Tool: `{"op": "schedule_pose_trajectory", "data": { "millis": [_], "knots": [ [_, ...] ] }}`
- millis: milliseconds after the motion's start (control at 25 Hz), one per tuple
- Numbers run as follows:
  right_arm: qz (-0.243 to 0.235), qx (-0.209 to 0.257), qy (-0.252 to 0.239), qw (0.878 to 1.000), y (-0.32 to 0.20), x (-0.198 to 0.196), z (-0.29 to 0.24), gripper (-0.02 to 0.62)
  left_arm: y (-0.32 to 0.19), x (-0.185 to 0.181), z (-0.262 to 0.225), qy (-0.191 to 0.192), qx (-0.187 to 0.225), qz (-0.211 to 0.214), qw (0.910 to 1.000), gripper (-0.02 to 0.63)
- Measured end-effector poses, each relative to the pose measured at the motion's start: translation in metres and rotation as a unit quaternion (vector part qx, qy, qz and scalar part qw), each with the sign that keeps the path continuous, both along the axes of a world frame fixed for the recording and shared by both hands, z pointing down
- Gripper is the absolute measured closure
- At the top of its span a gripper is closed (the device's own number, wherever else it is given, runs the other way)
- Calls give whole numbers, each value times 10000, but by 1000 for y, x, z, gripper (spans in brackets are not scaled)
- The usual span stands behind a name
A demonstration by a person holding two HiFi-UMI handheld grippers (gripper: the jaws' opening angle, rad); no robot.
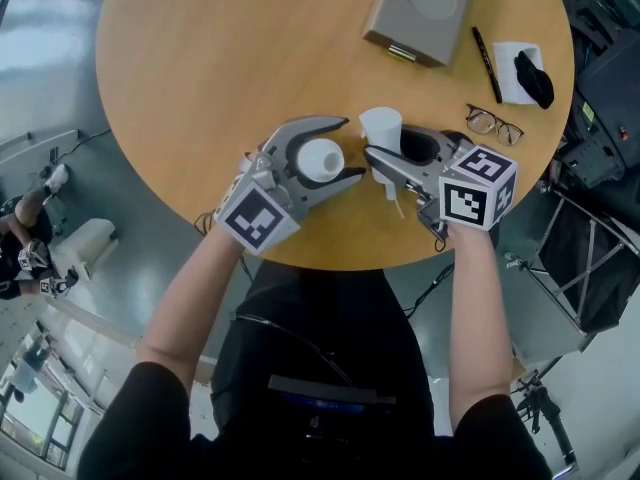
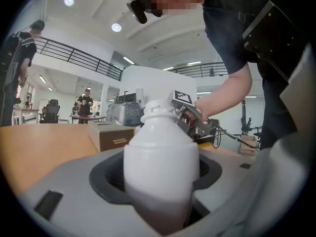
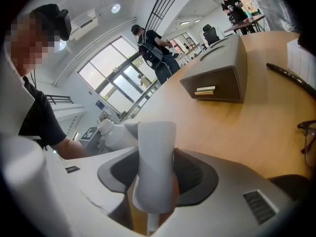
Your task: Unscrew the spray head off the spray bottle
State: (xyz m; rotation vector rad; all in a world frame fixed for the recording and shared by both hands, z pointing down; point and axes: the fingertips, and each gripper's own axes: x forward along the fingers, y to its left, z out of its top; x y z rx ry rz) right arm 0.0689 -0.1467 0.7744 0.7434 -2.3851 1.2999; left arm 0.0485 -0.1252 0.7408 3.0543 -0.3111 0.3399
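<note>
At six o'clock I am wearing a black short-sleeved shirt; a black camera is sitting on my head.

The head view's top edge cuts off the grey box and the worktop. In the right gripper view the tube of the spray head leaves the frame below.

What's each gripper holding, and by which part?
Right gripper: spray head, by its lower body. Left gripper: jaws opening around the body of the spray bottle.
</note>
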Motion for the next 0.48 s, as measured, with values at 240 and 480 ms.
{"op": "schedule_pose_trajectory", "data": {
  "millis": [240,480],
  "knots": [
    [-94,104,90,9999,-1,-4,5,333,-1,-12,1,35,10,-110,9999,298],
    [-219,167,92,9996,-1,-10,4,272,-2,-13,3,47,-28,-137,9999,299]
  ]
}}
